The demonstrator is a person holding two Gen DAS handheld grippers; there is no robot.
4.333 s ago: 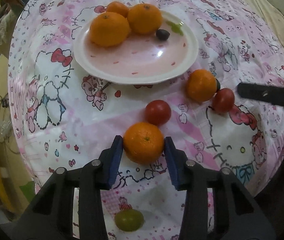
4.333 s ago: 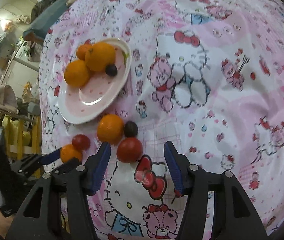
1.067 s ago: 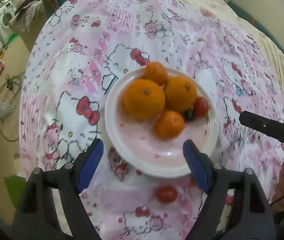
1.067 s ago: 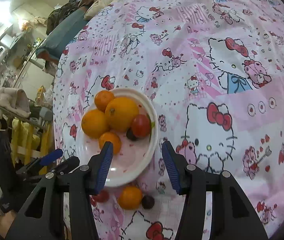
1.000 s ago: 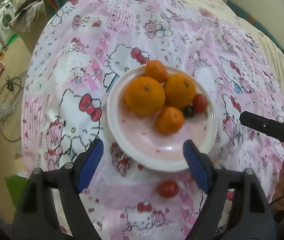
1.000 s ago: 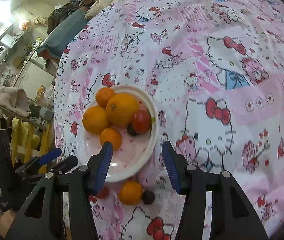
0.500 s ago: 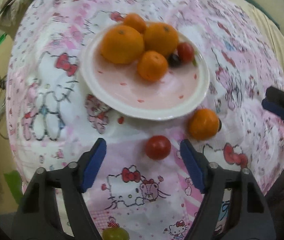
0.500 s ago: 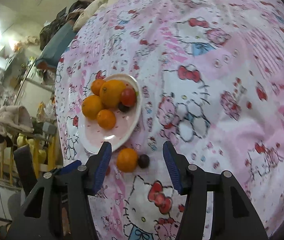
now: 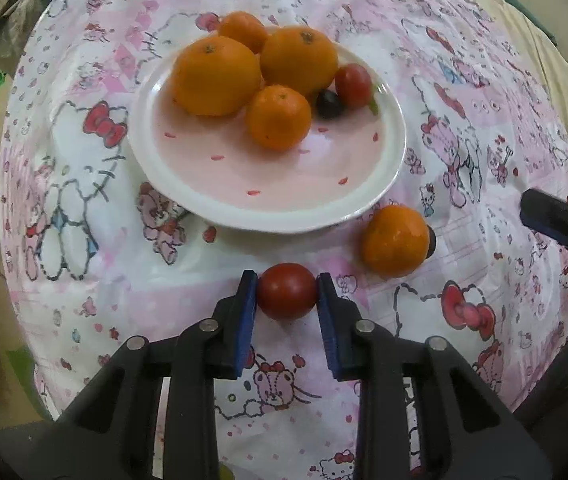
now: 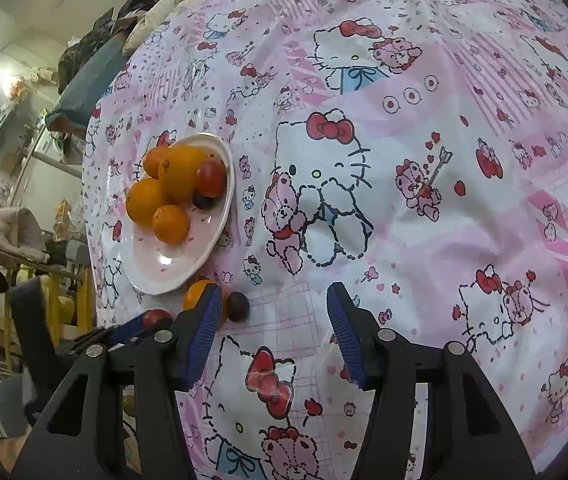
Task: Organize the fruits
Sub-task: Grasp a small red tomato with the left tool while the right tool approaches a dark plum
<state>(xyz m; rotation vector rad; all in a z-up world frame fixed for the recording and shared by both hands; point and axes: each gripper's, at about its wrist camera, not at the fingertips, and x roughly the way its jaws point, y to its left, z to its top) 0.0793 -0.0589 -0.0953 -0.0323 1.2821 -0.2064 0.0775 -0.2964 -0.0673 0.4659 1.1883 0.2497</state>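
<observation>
A pink-and-white cartoon-cat tablecloth covers the whole surface, with cluttered shelves and clothes showing at the far left of the right wrist view. In the upper middle of the left wrist view sits a white plate holding four oranges, a red tomato on the plate and a small dark grape tucked against it. The left gripper occupies the lower centre of that frame, its blue pads pinching a loose red tomato on the cloth just below the plate's near rim. To the right of it lies a stray orange with a second dark grape touching its far side. The right gripper fills the bottom of its own view, fingers spread wide over bare cloth with nothing between them; the stray orange and the grape beside it sit just by its left fingertip, which hides part of the orange. The plate lies at the left middle of that frame.
</observation>
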